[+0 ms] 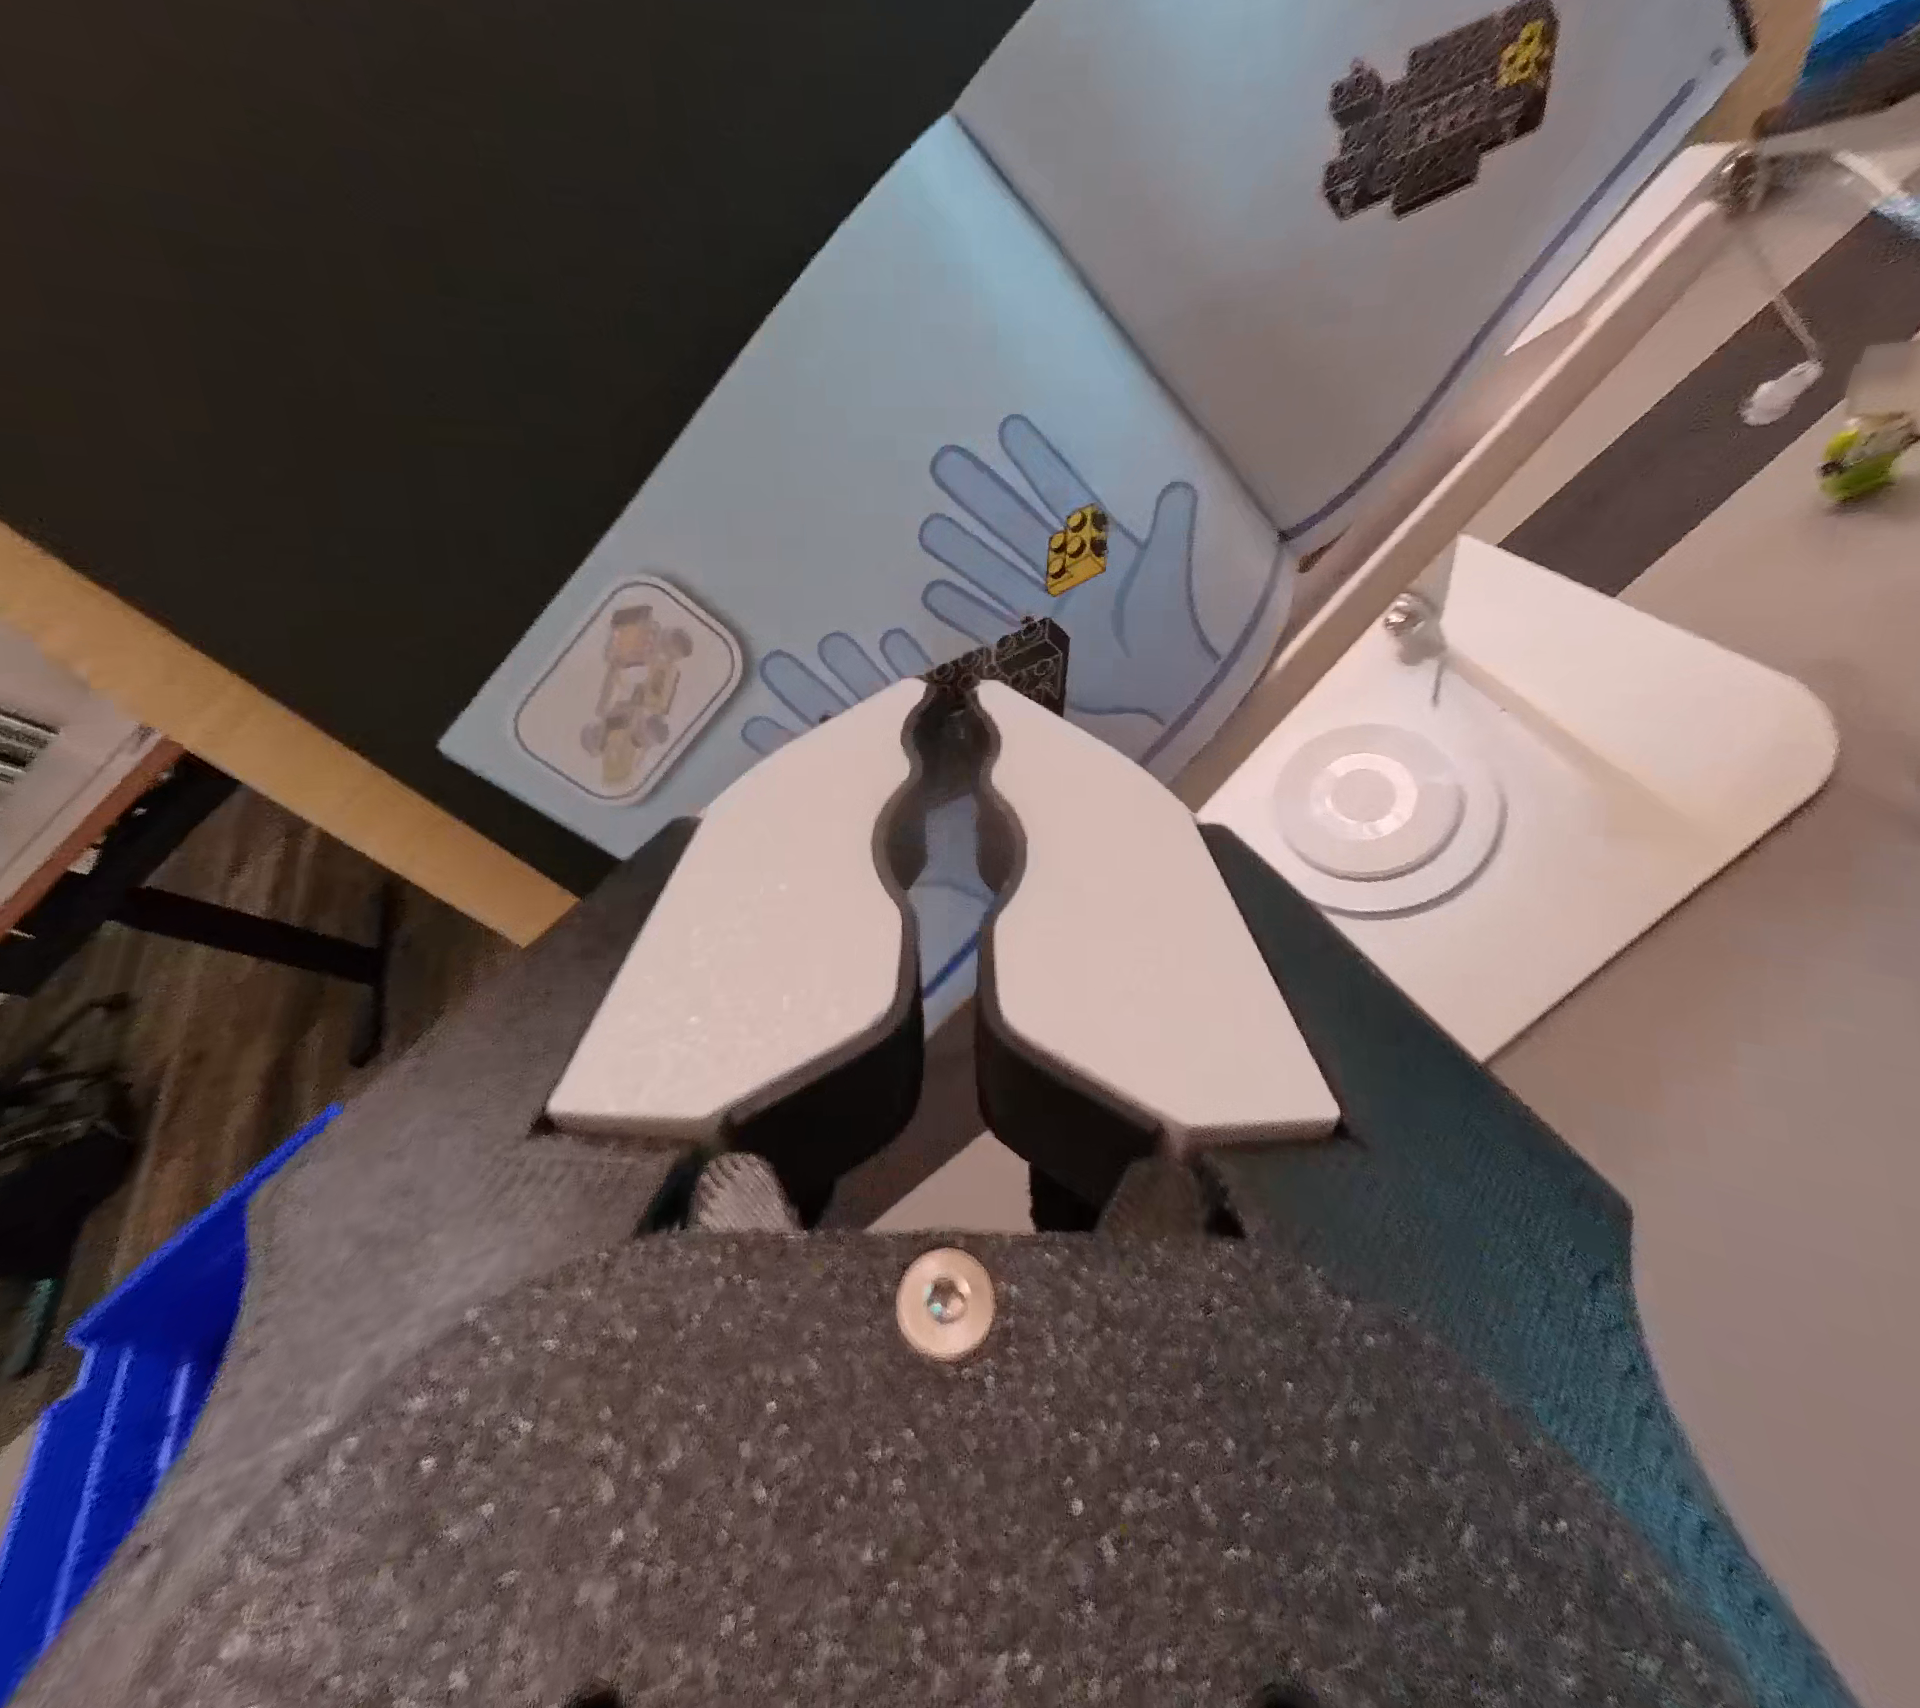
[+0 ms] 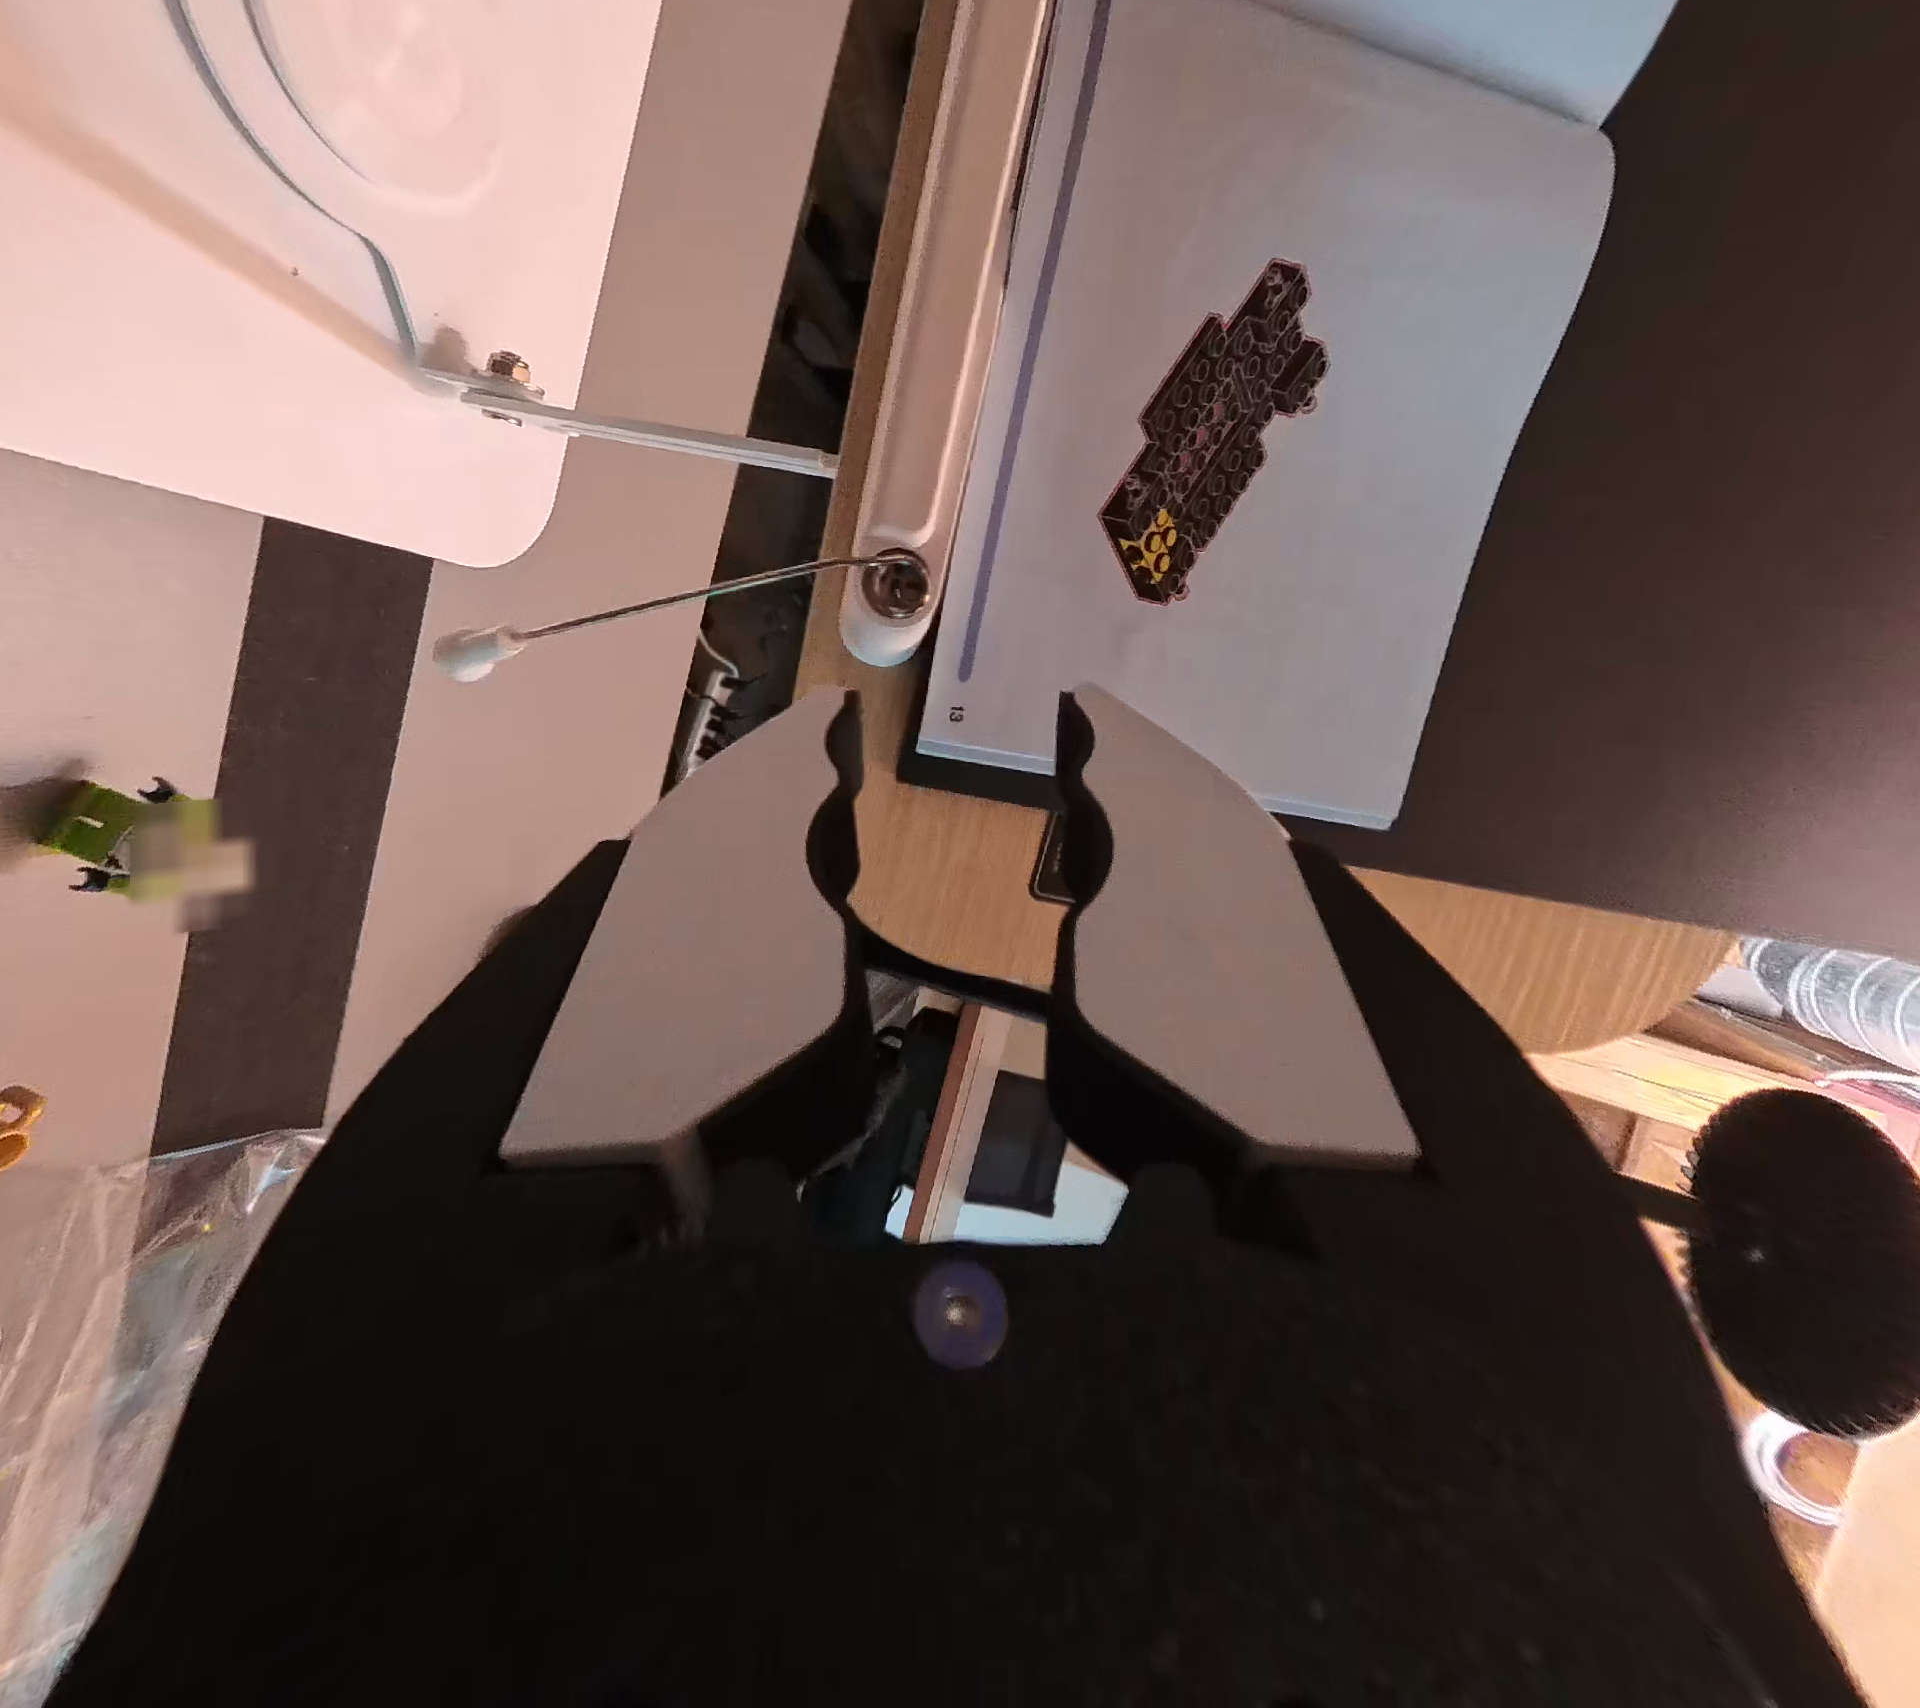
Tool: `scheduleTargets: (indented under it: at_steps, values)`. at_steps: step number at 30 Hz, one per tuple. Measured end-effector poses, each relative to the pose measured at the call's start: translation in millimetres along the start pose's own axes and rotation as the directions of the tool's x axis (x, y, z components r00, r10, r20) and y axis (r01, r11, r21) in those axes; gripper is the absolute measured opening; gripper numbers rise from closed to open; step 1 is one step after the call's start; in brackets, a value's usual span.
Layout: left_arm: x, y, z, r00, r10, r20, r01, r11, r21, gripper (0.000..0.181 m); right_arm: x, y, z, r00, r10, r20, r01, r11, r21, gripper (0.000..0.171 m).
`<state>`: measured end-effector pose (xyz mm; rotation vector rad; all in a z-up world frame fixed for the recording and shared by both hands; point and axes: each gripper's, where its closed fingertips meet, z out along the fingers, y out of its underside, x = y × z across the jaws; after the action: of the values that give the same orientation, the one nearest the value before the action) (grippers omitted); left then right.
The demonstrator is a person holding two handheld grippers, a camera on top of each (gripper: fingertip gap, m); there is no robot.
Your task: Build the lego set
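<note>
I'm seeing the left gripper (image 1: pixel 951 702) fingers pinching a small black studded lego piece (image 1: pixel 1003 666) at their tips, in front of the open pale-blue instruction booklet (image 1: pixel 1195 287). Right gripper (image 2: pixel 961 708) fingers are gaping wide, holding nothing, over the wooden desk (image 2: pixel 935 869) edge.

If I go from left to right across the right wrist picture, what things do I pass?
Green lego piece → white stand base → right gripper, open → instruction booklet → black brush.
</note>
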<state>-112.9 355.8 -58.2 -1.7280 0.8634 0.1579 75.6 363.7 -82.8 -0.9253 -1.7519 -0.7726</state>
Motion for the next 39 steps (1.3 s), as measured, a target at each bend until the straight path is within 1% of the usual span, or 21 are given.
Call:
scheduleTargets:
  at_steps: [3,6,8,12,15,18,22,25,27,29,32,35,39]
  values:
    - [-5.7,0.4,7.4,0.999,0.034,0.017,-0.034,0.999,-0.015,0.002,2.2,-0.2,3.0,1.0,0.001,0.021,0.0,1.0,-0.01,0.03]
    - [-9.1,-3.9,12.3,0.999,0.044,0.031,-0.044,0.999,-0.001,0.0,0.9,-0.2,6.1,0.999,-0.022,0.04,0.023,0.999,-0.031,0.027]
    - [-10.0,-6.9,13.7,0.998,0.053,0.037,-0.053,0.999,0.002,0.0,-0.7,1.9,8.1,0.998,-0.036,0.05,0.039,0.998,-0.051,0.021]
    - [-10.0,-9.2,12.8,0.993,0.098,0.065,-0.099,0.995,0.013,0.0,-1.5,3.4,7.7,0.998,-0.022,0.063,0.026,0.998,-0.06,0.017]
    - [-6.5,-7.3,9.8,0.989,0.124,0.075,-0.126,0.992,0.02,0.002,-3.9,3.0,4.1,0.997,-0.027,0.074,0.032,0.998,-0.061,0.006]
    - [-2.5,-4.8,7.3,0.992,0.109,0.06,-0.11,0.994,0.023,0.003,-5.5,2.5,0.7,0.995,0.01,0.103,-0.004,0.998,-0.062,0.002]
    - [-2.3,-5.3,3.5,0.996,0.073,0.043,-0.074,0.997,0.031,0.004,-6.1,0.5,-3.0,0.978,0.121,0.169,-0.113,0.992,-0.056,0.001]
    - [-0.8,-10.2,-2.3,0.998,0.05,0.027,-0.052,0.998,0.048,0.005,-6.5,-1.5,-6.5,0.923,0.285,0.258,-0.282,0.958,-0.049,0.001]
    - [1.9,-14.4,-6.2,0.999,0.048,0.021,-0.049,0.997,0.058,0.005,-6.1,-3.3,-9.4,0.847,0.41,0.339,-0.418,0.907,-0.054,0.001]
    - [4.6,-14.9,-7.3,0.998,0.059,0.019,-0.06,0.997,0.045,0.006,-4.0,-2.0,-10.9,0.784,0.482,0.391,-0.497,0.865,-0.07,0.001]
    - [5.3,-12.8,-3.3,0.997,0.07,0.023,-0.071,0.997,0.028,0.007,-5.7,0.0,-10.6,0.711,0.542,0.448,-0.559,0.822,-0.108,0.001]
    - [0.1,-7.7,2.9,0.996,0.076,0.04,-0.077,0.997,0.004,0.007,-8.4,0.7,-9.4,0.67,0.568,0.479,-0.582,0.801,-0.137,0.001]
    - [-7.4,-4.7,7.6,0.992,0.101,0.07,-0.101,0.995,-0.008,0.004,-8.0,-0.3,-8.8,0.585,0.618,0.525,-0.637,0.751,-0.174,0.001]
